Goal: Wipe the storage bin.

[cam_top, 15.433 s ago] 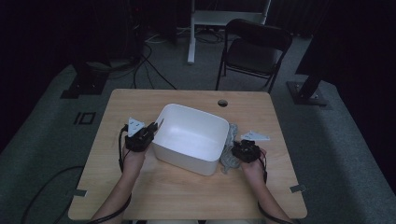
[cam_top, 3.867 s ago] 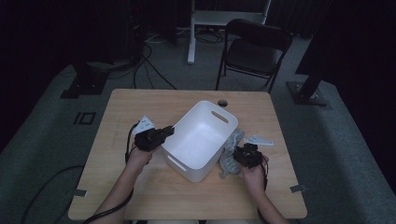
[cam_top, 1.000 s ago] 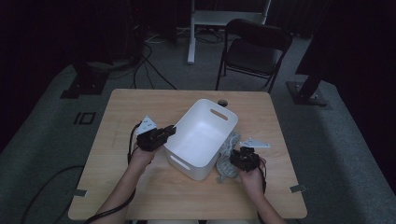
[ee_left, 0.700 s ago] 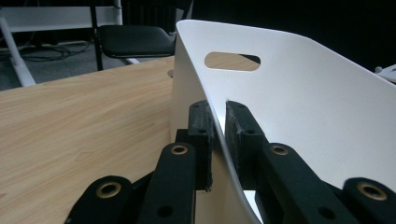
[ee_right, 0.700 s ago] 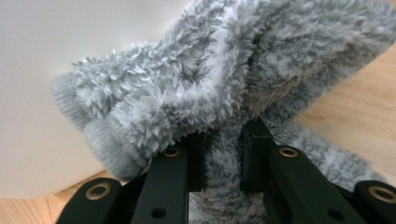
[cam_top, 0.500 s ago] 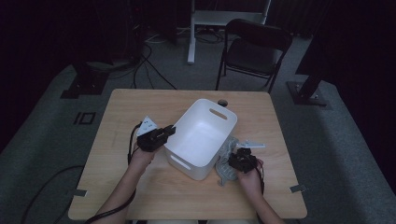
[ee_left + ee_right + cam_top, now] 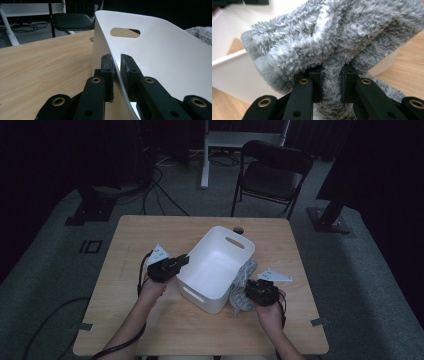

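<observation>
- Nearest the table's front edge, the person's two forearms came in over the pale wooden table (image 7: 150, 330) with rounded corners.
- At the person's right, the right gripper (image 7: 261, 291) was clenched on a grey fluffy fleece cloth (image 7: 241, 287); in the right gripper view the pile was squeezed between the black pads (image 7: 315, 83), and the rest of the cloth (image 7: 337, 37) bunched above them against the tub's side.
- At the person's left, the left gripper (image 7: 170, 266) pinched the thin rim of a white rectangular plastic tub (image 7: 217, 265); the left gripper view showed one pad (image 7: 108, 72) outside the wall and the other inside it.
- Between the two grippers, the tub stood tilted at the middle of the table, an oval handle slot (image 7: 235, 242) in its far end wall, with the cloth touching its right side.
- No brand, label or writing could be read on any of these things.
- Beyond the table's far edge, a black folding chair (image 7: 272, 172) stood on grey carpet.
</observation>
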`<state>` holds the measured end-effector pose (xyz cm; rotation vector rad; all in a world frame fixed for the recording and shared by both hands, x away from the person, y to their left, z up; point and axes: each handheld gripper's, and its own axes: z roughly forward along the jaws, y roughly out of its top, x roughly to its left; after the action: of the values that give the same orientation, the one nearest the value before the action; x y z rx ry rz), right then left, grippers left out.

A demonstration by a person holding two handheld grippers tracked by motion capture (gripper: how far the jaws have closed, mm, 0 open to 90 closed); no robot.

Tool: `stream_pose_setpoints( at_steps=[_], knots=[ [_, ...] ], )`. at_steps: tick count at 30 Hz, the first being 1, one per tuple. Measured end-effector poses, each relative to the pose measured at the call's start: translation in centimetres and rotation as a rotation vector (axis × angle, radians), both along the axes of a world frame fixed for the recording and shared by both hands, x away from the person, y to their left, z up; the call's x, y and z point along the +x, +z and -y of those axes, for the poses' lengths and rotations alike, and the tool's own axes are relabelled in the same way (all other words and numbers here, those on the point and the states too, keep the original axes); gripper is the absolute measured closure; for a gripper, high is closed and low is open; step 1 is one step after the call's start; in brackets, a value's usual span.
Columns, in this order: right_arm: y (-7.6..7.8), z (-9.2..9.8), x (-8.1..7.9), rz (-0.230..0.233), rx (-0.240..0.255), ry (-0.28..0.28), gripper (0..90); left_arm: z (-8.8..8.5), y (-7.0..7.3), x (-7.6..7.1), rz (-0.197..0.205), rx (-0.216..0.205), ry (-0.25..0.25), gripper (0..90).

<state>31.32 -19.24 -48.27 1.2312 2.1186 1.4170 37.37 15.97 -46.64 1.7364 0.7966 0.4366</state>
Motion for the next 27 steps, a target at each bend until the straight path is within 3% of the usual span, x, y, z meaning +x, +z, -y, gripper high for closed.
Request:
stream_pose_setpoints(
  at_steps=[22,27],
  knots=[
    [-2.7,0.1,1.6,-0.092,-0.062,-0.017,75.9,0.1,0.0,0.0,0.005,0.002,0.003,80.8],
    [-3.8,0.1,2.2,-0.129,-0.080,-0.025,75.9,0.2,0.1,-0.1,0.013,0.025,-0.002,80.9]
  ],
)
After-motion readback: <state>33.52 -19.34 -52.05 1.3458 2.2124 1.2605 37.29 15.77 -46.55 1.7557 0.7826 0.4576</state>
